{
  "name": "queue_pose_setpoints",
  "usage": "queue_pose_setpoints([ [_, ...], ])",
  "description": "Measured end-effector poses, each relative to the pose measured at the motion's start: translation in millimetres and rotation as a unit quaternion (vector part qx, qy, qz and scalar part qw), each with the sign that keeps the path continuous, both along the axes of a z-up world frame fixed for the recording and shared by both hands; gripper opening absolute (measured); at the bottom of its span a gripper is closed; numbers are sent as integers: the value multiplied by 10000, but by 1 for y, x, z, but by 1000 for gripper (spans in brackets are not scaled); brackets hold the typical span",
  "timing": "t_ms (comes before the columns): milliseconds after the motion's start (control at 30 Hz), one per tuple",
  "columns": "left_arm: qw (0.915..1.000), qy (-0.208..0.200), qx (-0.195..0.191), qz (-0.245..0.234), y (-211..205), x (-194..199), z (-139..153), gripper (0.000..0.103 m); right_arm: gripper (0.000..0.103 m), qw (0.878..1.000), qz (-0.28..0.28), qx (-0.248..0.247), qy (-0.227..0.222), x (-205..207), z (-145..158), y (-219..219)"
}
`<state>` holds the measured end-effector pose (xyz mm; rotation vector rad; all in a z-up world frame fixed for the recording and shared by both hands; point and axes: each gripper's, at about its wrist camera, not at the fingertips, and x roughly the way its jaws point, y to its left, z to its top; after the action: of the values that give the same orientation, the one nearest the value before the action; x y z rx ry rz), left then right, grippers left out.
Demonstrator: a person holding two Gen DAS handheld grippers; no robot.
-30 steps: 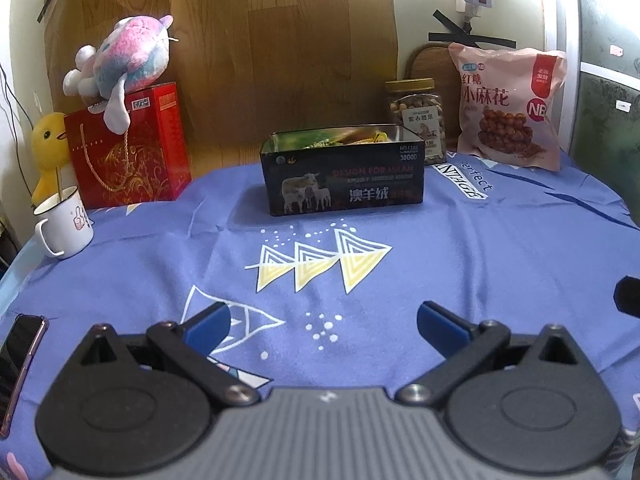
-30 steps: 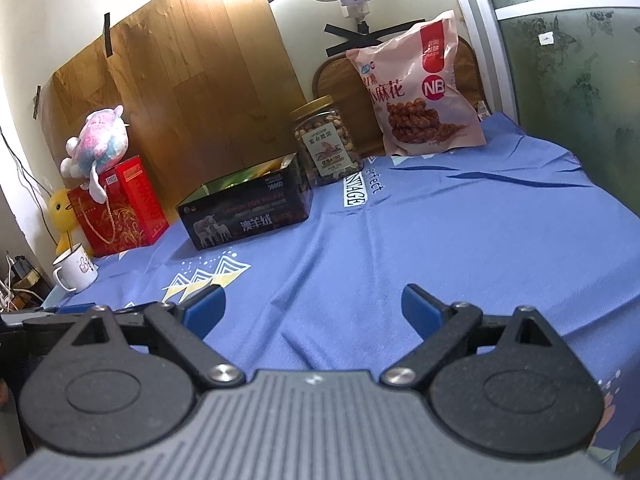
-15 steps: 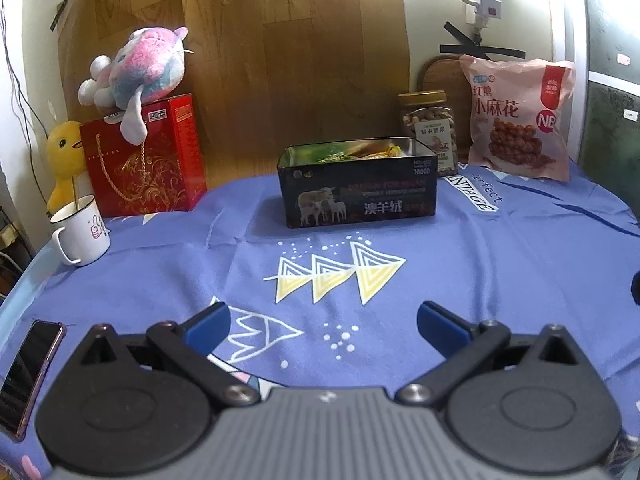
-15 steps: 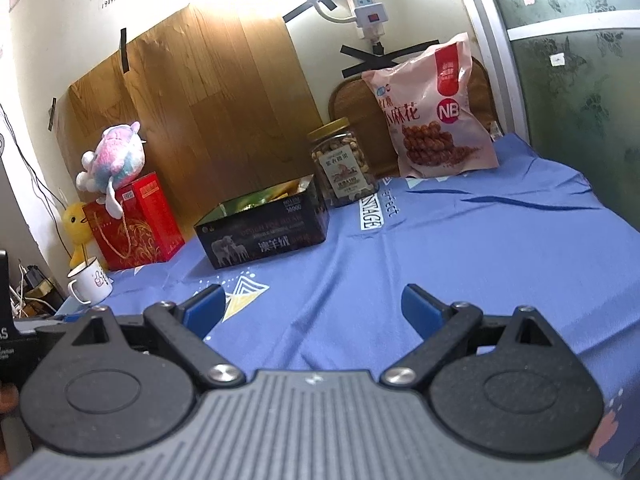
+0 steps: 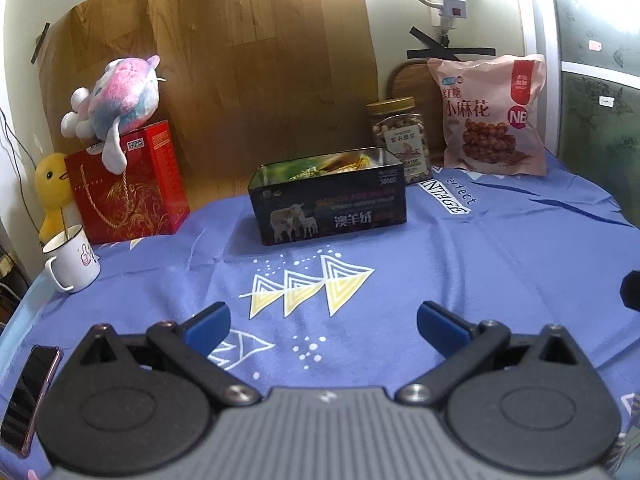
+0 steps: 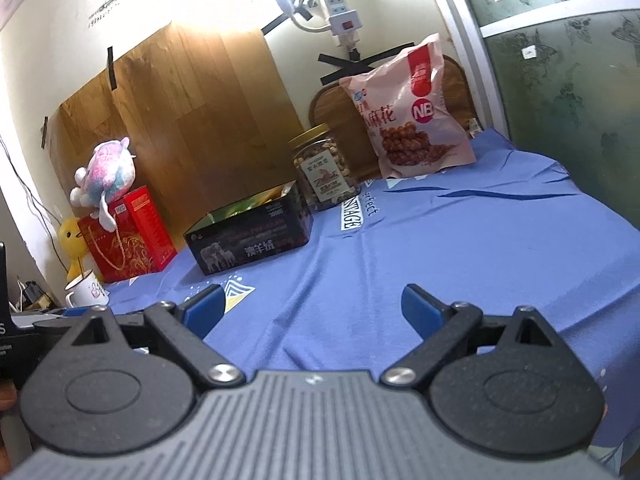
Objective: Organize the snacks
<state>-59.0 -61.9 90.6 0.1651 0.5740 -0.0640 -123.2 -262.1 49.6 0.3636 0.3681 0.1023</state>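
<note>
Blue cloth with yellow triangles covers my desk; wood-grain board backs it. Near the far edge stands the dark open tin, sheep printed on its front, bright wrappers showing inside; just behind its right corner is the gold-lidded nut jar, and right of that the pink snack bag leans upright. My left claw and right claw hover over bare cloth, blue fingers spread apart, holding nothing.

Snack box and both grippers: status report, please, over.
Left gripper open, empty. Right gripper open, empty. Snack box lidless, packets inside; nut jar and pink bag behind it. Path clear.
</note>
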Motion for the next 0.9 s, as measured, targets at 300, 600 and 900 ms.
queue_pose_setpoints([
  [300,10000,2,35,-32,-4,-1,-1,103,96,10000,25,61,36,2,-4,-3],
  [600,9999,33,23,95,3,6,-5,103,96,9999,98,60,88,7,-6,0],
  [900,9997,61,101,236,15,20,-17,103,96,9996,228,-20,169,23,-6,10],
])
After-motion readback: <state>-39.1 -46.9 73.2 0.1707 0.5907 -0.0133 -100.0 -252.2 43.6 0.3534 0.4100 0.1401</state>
